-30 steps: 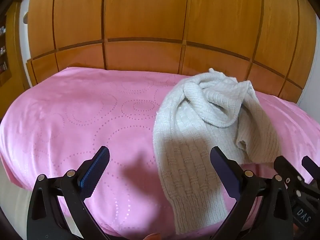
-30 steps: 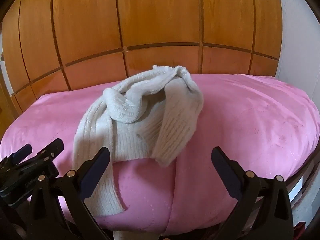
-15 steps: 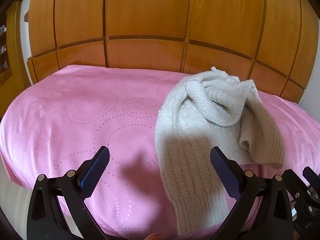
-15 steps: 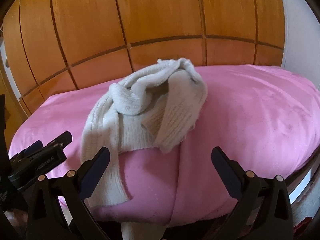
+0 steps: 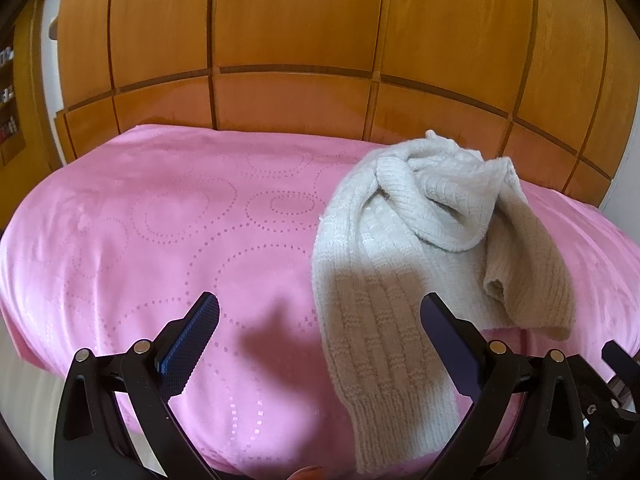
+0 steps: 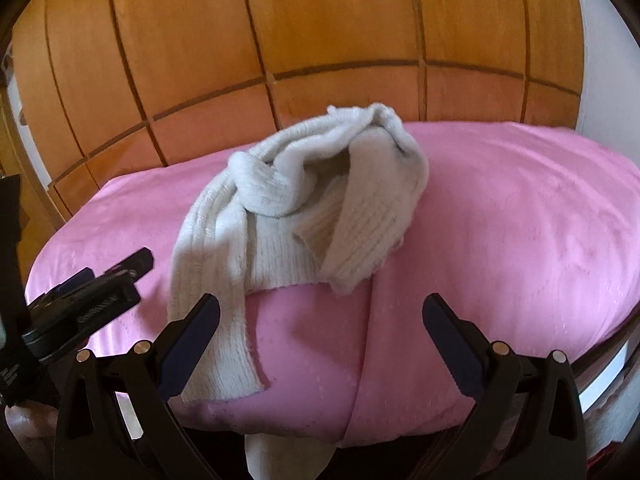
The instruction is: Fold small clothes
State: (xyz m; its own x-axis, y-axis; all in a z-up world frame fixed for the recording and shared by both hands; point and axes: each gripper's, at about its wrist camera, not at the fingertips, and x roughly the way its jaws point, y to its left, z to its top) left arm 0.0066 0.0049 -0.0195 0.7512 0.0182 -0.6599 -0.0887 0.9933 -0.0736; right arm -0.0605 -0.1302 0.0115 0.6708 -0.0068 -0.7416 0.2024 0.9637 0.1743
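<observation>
The left tool (image 5: 320,334), its blue-padded black fingers (image 5: 190,338) spread wide and gripping nothing, hovers over the near edge of a bed under a pink satin bedspread with dotted ring patterns (image 5: 152,216). One long ribbed sleeve of a crumpled cream knitted sweater (image 5: 416,216) runs beneath its right-hand finger toward that near edge. The right tool (image 6: 320,334), fingers likewise held well apart and empty, hangs beside it above the same near edge, with the left tool visible at its left. The sweater lies bunched in a heap toward the far edge of the bed, roughly at mid-width between the two tools, its second sleeve folded over the body. A panelled orange-brown wooden wall (image 5: 296,32) rises directly behind the bed's far edge.
</observation>
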